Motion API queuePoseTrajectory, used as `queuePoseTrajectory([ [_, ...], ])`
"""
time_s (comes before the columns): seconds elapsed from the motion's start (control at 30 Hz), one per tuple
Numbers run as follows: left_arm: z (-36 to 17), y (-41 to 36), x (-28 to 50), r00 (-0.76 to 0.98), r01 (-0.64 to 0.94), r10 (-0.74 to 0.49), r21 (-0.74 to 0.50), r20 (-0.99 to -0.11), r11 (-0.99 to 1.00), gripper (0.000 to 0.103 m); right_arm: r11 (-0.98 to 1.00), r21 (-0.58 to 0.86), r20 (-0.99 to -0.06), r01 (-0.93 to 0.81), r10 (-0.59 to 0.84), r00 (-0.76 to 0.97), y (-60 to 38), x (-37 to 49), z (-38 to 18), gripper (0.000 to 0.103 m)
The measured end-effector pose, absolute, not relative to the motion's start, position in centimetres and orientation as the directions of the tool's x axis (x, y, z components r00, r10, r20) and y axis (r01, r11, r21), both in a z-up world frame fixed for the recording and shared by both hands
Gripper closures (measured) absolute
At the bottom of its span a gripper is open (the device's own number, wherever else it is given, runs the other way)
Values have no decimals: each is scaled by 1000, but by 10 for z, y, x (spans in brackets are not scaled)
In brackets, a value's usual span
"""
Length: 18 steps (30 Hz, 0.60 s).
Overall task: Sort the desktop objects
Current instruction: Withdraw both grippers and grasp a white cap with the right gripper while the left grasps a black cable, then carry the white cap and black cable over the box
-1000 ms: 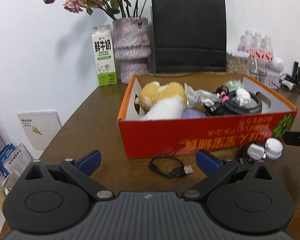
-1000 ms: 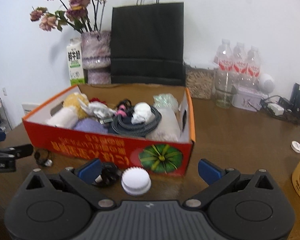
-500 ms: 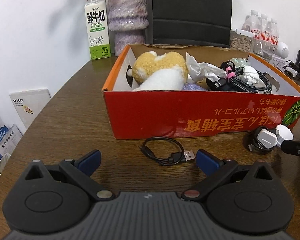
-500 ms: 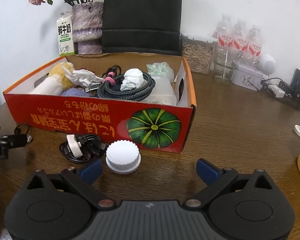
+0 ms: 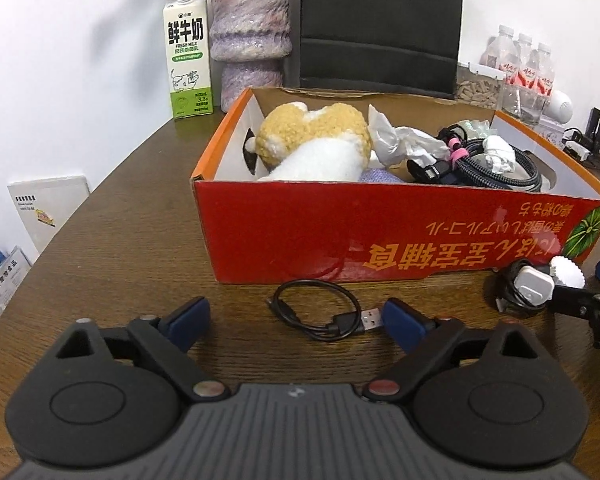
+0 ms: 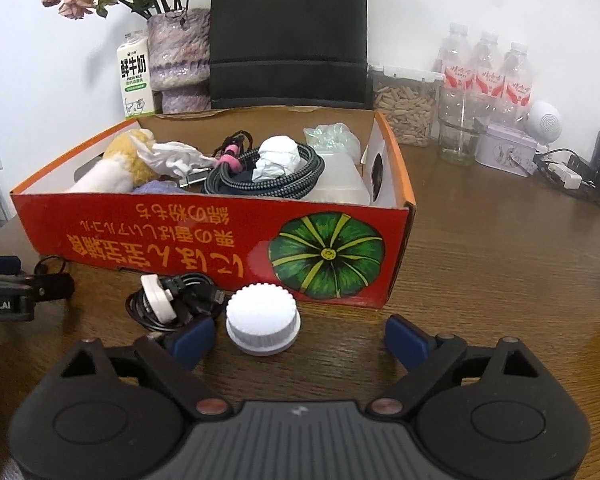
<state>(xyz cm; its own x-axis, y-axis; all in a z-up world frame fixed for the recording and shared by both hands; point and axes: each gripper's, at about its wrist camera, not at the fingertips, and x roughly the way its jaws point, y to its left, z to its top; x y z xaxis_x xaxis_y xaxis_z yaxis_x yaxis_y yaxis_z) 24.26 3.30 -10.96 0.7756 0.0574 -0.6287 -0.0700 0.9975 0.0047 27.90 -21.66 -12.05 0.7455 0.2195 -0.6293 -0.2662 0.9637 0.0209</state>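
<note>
A thin black USB cable [image 5: 320, 312] lies coiled on the brown table, in front of the red cardboard box [image 5: 380, 236]. My left gripper [image 5: 296, 320] stands around it, jaws closing, pads clear of the cable. A white ribbed cap [image 6: 263, 324] sits on the table before the red box [image 6: 180, 232], between the fingers of my right gripper [image 6: 299, 338]. These jaws are closing too, without touching the cap. A black cord with a white plug [image 6: 172, 300] lies just left of the cap. The box holds a plush toy [image 5: 312, 140], crumpled tissue and coiled cables.
Behind the box stand a milk carton [image 5: 188, 64], a purple vase [image 5: 250, 28] and a black paper bag [image 6: 288, 32]. Water bottles [image 6: 488, 76], a snack jar [image 6: 402, 112], a glass, a tin and a power strip [image 6: 560, 172] line the back right. The table edge runs along the left.
Both grippers sank toward the table and tipped downward. The USB cable came between the left fingers and the white cap between the right fingers. Both jaws narrowed slightly.
</note>
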Motion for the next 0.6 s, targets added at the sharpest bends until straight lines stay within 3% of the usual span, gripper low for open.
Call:
queuePoseTrajectory([
  [0.07,-108,32,241,784,-62,51,4,-619,998,26,962,23,-625,-271,225,748,-216,279,-120,23],
  [0.1,-108,32,240,789,-58,47,2,-613,998,38,960,24,-620,-279,233,749,-216,278,-119,28],
  [0.17,-107,32,238,795,-54,41,-3,-606,999,44,955,22,-607,-295,247,755,-215,275,-118,63],
  [0.6,-106,36,229,806,-36,5,-40,-592,999,51,953,46,-596,-300,267,757,-218,270,-116,64],
])
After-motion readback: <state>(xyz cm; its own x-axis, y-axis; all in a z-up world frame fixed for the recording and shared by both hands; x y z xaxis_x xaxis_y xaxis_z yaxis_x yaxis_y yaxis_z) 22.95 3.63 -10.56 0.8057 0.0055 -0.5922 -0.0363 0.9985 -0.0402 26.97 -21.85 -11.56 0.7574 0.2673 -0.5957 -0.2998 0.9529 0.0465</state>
